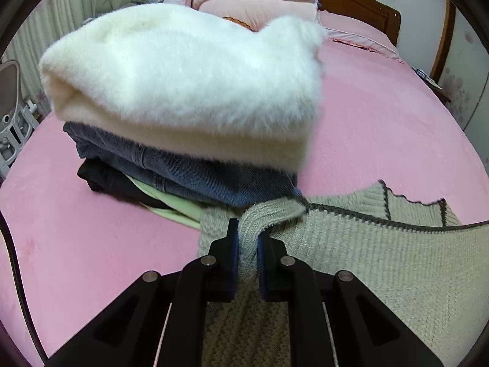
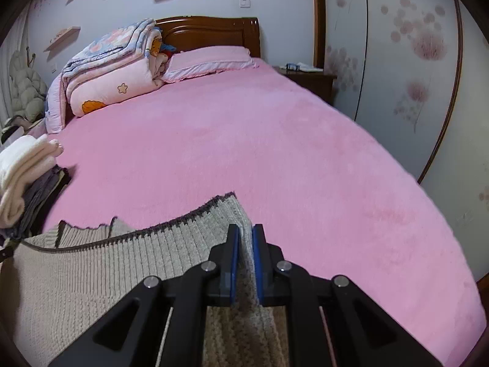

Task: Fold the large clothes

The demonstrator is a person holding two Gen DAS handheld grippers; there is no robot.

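A beige ribbed knit sweater with dark trim lies on the pink bed. My left gripper is shut on a bunched fold of the sweater at its left end, right beside a stack of folded clothes. My right gripper is shut on the sweater at its right end, where the fabric rises as a pinched ridge between the blue pads. The dark-trimmed edge stretches between the two grips.
The stack of folded clothes has a white fluffy garment on top, jeans and darker pieces below. Folded quilts and a pillow lie by the wooden headboard. Pink bed sheet spreads ahead; a nightstand stands at the right.
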